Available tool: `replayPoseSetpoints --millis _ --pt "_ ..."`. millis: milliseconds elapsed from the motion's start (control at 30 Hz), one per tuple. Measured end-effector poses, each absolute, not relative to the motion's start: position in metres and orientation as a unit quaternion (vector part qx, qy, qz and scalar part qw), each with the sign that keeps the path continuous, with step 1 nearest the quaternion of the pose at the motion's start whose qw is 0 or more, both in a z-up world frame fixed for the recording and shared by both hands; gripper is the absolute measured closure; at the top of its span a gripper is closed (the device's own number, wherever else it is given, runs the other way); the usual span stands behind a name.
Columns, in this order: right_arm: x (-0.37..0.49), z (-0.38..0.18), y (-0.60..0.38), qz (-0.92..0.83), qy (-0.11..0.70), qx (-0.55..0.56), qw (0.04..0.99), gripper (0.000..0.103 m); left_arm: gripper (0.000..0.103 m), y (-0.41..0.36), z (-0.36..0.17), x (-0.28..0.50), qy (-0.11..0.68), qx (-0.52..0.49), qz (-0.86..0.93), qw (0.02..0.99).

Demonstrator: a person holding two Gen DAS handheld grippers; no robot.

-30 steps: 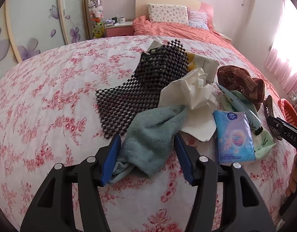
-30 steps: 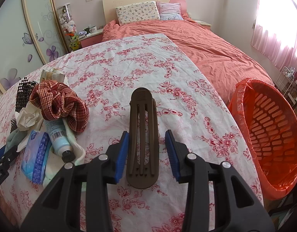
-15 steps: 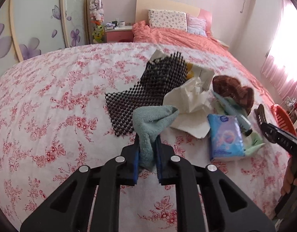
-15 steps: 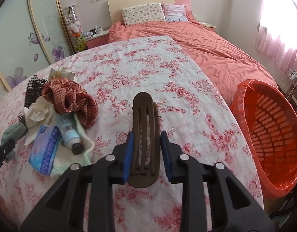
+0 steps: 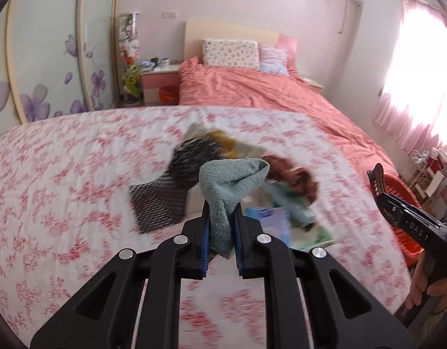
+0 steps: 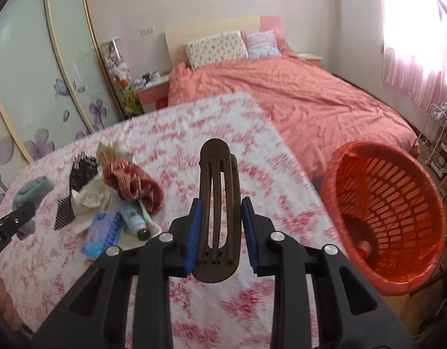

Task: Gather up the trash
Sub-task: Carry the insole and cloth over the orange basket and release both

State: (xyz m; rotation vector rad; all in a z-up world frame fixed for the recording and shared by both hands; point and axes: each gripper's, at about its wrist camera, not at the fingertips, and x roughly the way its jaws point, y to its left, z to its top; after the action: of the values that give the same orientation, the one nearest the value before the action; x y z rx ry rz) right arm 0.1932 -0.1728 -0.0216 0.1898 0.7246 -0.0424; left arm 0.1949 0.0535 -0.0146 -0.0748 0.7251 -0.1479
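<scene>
My left gripper (image 5: 222, 226) is shut on a grey-green cloth (image 5: 229, 186) and holds it above the floral table (image 5: 63, 174). My right gripper (image 6: 220, 226) is shut on a brown hair clip (image 6: 219, 203), lifted above the table (image 6: 252, 174). The pile on the table holds a black mesh mat (image 5: 165, 192), a brown striped scrunchie (image 6: 130, 183), crumpled white tissue (image 6: 89, 197), a blue tissue pack (image 6: 102, 232) and a tube (image 6: 133, 218). The orange-lined bin (image 6: 392, 212) stands right of the table.
A bed with a coral cover (image 6: 310, 101) lies behind the table. A wire rack (image 6: 438, 133) stands by the window at right. Sliding wardrobe doors (image 6: 34, 72) line the left. The other gripper shows at the right edge of the left wrist view (image 5: 403, 218).
Both grippers closed on their items a second ago and have lifted them off the table. The cloth came up out of the pile; the clip rose and moved toward the bin side.
</scene>
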Motion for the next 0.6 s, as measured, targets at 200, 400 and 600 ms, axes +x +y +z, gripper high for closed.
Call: replayPoseSetpoints --millis 200,400,600 --pt "0.166 0.006 -0.205 -0.05 0.317 0.105 0.941 0.075 0.089 0.011 0.002 0.195 0.339 -0.036 -0.122 0.932" --pt "0.144 0.02 -0.242 -0.089 0.291 0.114 0.946 0.075 0.089 -0.044 0.008 0.197 0.337 -0.025 -0.18 0.924" --pt "0.124 0.022 -0.287 -0.137 0.275 0.133 0.942 0.075 0.089 -0.11 0.003 0.202 0.351 -0.017 -0.254 0.901"
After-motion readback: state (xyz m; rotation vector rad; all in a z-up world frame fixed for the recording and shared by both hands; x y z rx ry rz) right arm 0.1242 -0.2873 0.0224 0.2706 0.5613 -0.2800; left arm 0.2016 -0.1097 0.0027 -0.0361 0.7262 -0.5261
